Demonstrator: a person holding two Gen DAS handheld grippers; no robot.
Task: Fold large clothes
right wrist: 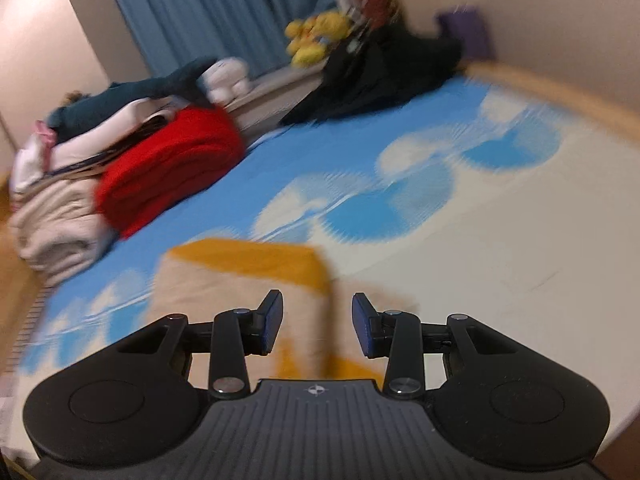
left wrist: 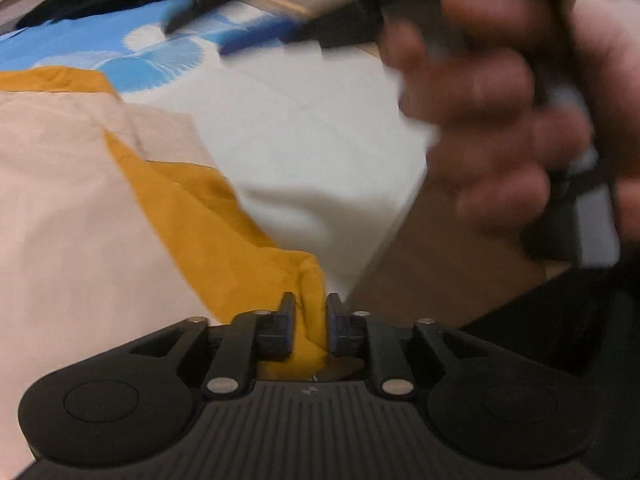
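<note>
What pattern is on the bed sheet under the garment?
The sheet is bright blue fading to white, with fan-like blue and white circles. It shows best in the right wrist view.

Matt mustard-and-peach cloth garment point(left wrist: 192, 208) on smooth printed cotton bedsheet point(right wrist: 400, 200)

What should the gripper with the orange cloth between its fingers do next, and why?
Probably lift clear of the cloth. In the left wrist view the left gripper has a fold of the orange-and-peach garment between its fingers, but a gap shows at the right pad, so it seems released. The right gripper hangs open over the same garment on the bed sheet, gripping nothing.
</note>
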